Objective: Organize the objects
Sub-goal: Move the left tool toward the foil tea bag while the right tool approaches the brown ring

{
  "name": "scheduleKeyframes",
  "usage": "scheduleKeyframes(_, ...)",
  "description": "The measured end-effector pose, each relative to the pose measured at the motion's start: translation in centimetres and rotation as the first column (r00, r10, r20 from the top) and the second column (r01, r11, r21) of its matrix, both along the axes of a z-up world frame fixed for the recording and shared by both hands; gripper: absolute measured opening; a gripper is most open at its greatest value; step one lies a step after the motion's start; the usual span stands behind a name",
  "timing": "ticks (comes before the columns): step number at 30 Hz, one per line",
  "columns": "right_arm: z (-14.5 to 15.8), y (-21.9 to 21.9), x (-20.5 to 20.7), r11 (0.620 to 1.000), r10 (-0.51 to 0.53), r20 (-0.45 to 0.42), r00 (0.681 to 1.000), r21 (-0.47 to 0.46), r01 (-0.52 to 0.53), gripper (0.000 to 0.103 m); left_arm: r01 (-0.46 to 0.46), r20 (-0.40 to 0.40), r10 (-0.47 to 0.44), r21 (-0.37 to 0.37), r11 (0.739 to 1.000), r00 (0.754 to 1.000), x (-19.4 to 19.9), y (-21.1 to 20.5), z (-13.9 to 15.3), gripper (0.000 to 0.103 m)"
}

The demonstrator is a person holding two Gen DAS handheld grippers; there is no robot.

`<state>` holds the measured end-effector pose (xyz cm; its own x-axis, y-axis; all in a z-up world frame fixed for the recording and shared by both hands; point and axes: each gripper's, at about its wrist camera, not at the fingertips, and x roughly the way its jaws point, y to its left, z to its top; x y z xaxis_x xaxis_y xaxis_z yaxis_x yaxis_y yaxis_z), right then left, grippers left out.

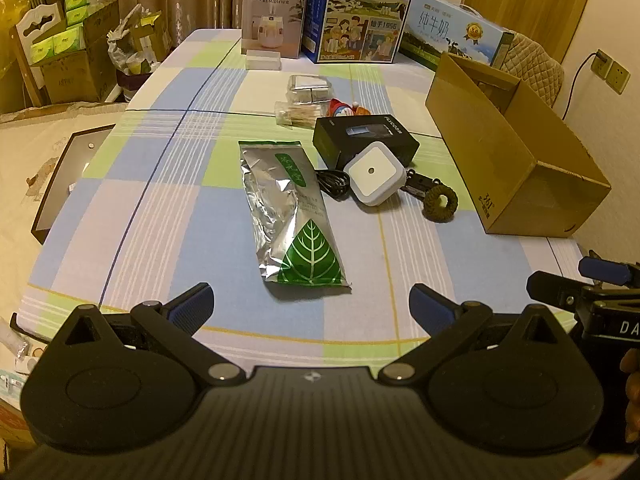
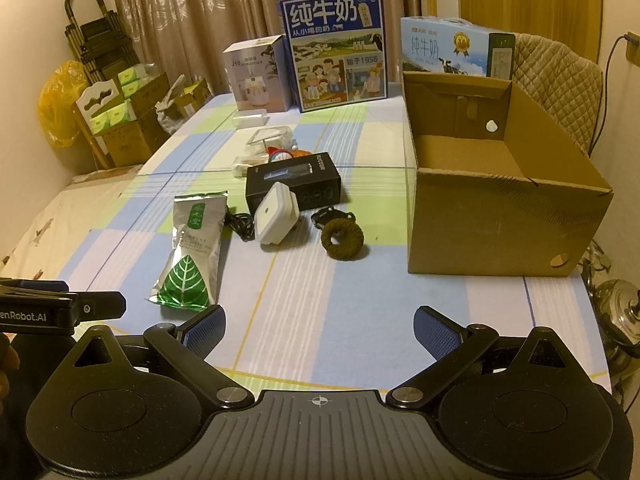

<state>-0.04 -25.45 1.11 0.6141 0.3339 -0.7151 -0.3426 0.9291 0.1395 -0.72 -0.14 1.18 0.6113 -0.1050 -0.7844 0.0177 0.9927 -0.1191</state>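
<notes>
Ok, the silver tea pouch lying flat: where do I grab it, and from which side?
Probably the crinkled middle of the tea pouch, coming from above with the left gripper, whose jaws stand open. It lies flat, so pinch across its narrow width where the foil bulges.

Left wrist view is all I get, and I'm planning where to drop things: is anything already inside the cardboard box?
Observer: No. The right wrist view looks into the cardboard box; the part of its floor that shows is bare.
Operator: Is the top open?
Observer: Yes, no flap covers it.
Operator: Anything past the right edge of the table?
Observer: A shiny metal pot sits low beside it.
</notes>
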Motion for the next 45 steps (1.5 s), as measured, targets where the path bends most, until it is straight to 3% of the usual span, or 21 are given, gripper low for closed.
scheduleKeyframes(33,-1.2,0.2,-0.4,1.0,0.015,0.004,1.0,-0.001,-0.015,0.099,-0.02,-0.024,0.02,-0.019,1.0,1.0,-0.1,0.5,-1.5,0.102)
scheduleKeyframes(45,-2.3,1.4,3.8,0.998,0.042,0.039,0.998,-0.042,-0.04,0.098,-0.022,-0.047,0.021,-0.026,0.999,0.999,3.2,1.7,-2.5,0.102)
